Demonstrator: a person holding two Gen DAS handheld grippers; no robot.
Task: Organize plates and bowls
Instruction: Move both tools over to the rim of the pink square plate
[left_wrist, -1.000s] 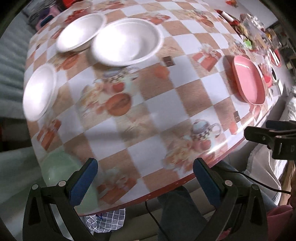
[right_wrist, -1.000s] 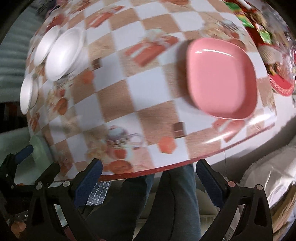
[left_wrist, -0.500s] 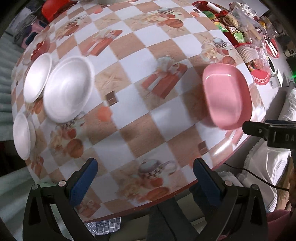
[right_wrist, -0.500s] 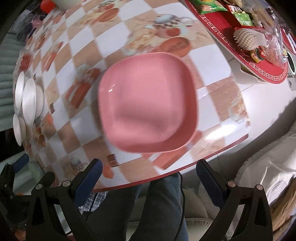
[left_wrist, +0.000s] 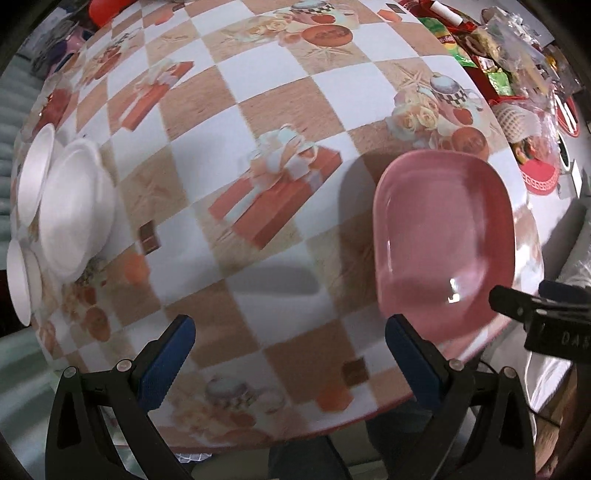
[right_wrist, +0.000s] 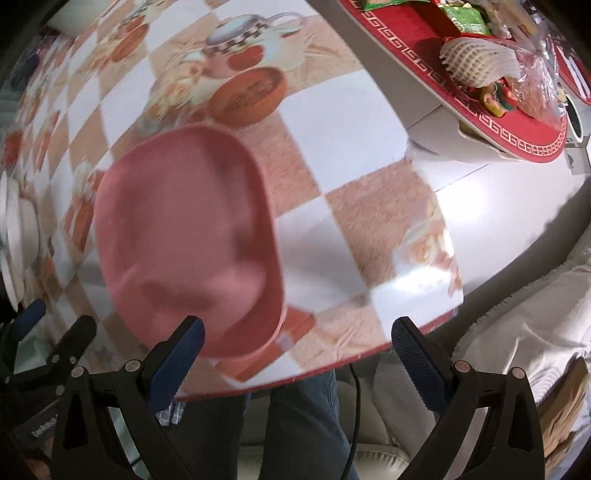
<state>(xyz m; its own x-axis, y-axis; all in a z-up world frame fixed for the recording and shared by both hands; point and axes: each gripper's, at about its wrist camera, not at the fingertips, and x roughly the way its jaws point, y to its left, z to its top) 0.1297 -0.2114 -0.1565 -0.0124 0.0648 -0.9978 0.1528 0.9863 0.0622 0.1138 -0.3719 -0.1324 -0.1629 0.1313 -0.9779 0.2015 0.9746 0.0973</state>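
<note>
Right wrist view, near edge: the right gripper (right_wrist: 295, 347) is spread wide and holds nothing; its left finger (right_wrist: 177, 362) overlaps the near rim of the pink plate (right_wrist: 184, 236), though blur leaves me unsure whether it touches.

Left wrist view, near edge: the left gripper (left_wrist: 288, 354) is also wide apart and empty, over bare checked tablecloth (left_wrist: 236, 155); the pink plate (left_wrist: 443, 236) sits just beyond its right finger (left_wrist: 413, 365).

Plate position: close to the table's front edge, its near rim almost at the red border.

Risk, push-off: a finger sliding in low could shove the plate sideways or tip it over the edge onto the person's lap, since little table lies beside it there.

Risk, weak pinch: the rim is shallow and glossy; a grip on the lip alone may slip as the plate lifts.

Risk, collision: both grippers crowd the same corner; the other gripper's black frame (left_wrist: 546, 314) shows just right of the plate.

Far left: the white bowls (left_wrist: 70, 214) lie clustered, overlapping, well apart from the plate; a hasty drop there could knock them.

Far right: red tray (right_wrist: 480, 99) with snacks, apart from the work.
</note>
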